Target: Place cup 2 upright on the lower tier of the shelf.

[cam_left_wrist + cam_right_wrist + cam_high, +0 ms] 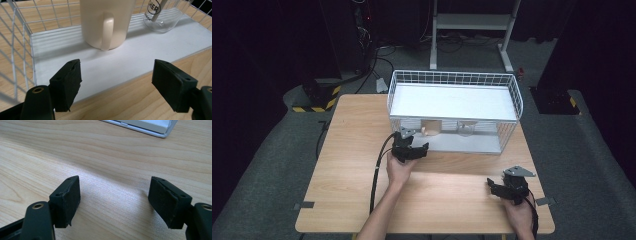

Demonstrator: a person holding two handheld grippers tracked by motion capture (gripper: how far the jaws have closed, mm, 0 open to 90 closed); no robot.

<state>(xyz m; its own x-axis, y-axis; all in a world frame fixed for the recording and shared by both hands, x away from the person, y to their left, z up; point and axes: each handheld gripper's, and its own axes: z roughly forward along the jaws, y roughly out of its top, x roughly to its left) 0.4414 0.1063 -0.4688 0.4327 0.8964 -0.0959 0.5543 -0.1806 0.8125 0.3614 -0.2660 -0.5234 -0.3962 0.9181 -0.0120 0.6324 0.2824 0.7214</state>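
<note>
Cream mug (106, 22); clear glass (162, 18), black lettering; white wire basket (512, 85); light woodgrain table (347, 165); black tongs (117, 85).

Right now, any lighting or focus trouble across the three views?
High view: room black behind, table lit, with a bright band near the front. Left gripper view: mug sharp but cropped at the top; glass readable; rack wires throw striped shadows. Right gripper view: pale glare patch on the wood between the jaws; grain stays crisp.
</note>
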